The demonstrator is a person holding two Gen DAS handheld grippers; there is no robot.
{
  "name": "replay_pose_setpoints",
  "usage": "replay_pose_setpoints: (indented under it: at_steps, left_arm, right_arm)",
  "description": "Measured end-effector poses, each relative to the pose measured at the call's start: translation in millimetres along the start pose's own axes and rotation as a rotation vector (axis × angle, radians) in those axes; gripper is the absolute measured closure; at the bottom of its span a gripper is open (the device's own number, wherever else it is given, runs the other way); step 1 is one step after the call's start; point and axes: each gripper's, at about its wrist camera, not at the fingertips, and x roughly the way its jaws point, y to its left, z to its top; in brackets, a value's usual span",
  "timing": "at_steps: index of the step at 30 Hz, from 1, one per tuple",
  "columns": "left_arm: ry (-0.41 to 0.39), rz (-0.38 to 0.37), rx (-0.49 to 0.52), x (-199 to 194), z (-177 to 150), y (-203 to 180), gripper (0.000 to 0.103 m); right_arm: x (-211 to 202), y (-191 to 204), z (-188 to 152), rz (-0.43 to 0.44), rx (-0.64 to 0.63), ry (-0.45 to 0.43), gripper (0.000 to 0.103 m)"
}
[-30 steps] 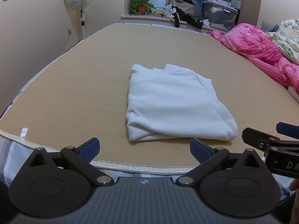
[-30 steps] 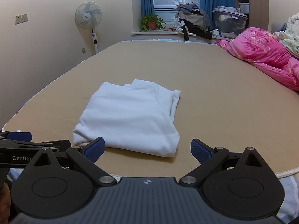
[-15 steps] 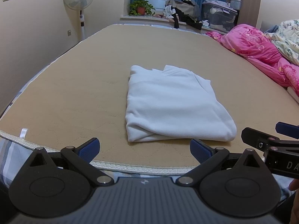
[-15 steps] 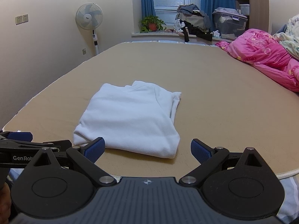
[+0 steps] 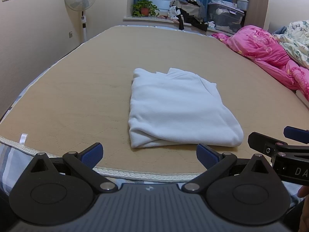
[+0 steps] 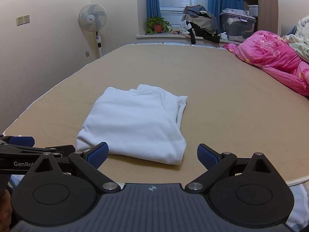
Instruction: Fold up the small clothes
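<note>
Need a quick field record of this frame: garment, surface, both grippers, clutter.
garment: white garment, folded into a compact rectangle, lying flat
surface: tan mattress, garment near its front edge
left gripper: jaws wide open, holding nothing, short of the garment
right gripper: jaws wide open, holding nothing, just short of the garment's near edge
contact: neither gripper visibly touches the garment
right side: pink quilt bunched on the mattress
background: standing fan, potted plant on the windowsill
</note>
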Motion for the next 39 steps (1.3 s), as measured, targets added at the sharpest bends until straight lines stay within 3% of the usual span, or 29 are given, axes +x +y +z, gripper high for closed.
replay_pose_setpoints:
  at_steps: [39]
  left_arm:
    - [-0.013, 0.005, 0.007, 0.2, 0.9, -1.4, 0.000]
  right_arm:
    - [0.3, 0.9, 0.9, -0.002, 0.002, 0.001, 0.005]
